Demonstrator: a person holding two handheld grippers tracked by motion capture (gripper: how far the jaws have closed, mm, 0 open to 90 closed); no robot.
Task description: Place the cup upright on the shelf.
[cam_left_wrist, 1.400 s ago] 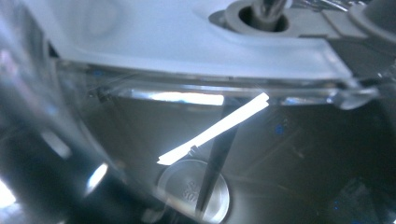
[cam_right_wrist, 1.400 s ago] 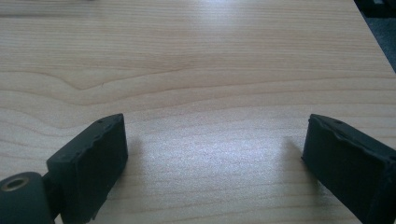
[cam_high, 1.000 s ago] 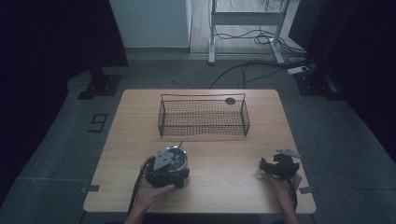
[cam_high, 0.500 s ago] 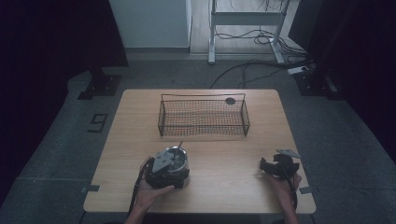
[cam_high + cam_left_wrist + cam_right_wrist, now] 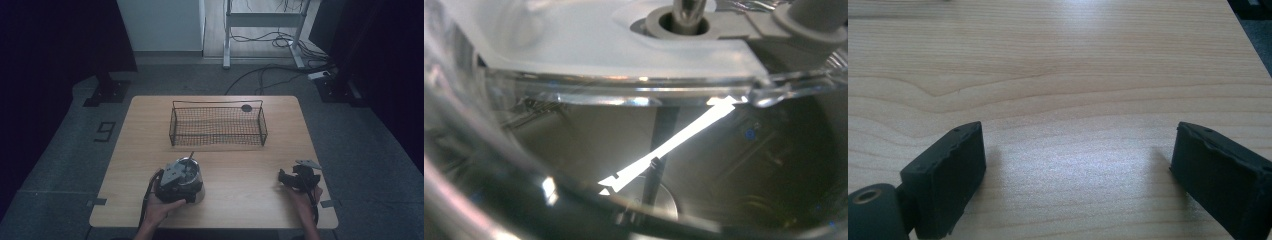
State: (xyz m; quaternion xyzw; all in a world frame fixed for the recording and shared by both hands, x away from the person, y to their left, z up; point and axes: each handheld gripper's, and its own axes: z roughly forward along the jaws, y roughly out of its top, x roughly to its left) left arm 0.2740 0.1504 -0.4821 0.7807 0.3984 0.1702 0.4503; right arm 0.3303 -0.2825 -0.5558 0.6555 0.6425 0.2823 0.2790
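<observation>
A round clear container [image 5: 193, 168] with a thin rod sticking up from its top stands on the wooden table [image 5: 240, 205] at the front left. My left gripper [image 5: 179, 180] leans right against it, held by a hand, and its jaws have just been closing a little. Its jaws are hidden, so I cannot tell whether the container is between them. The left gripper view looks through the container's clear wall [image 5: 574, 145] under a white lid [image 5: 589, 35] with a metal shaft [image 5: 686, 10]. My right gripper [image 5: 283, 178] rests at the front right, open [image 5: 1078, 170] over bare wood.
A black wire basket [image 5: 218, 125] stands across the far middle of the table, with a small dark disc [image 5: 246, 108] behind its right end. Bare wood lies between the two grippers. Cables and a metal frame are on the floor beyond the table.
</observation>
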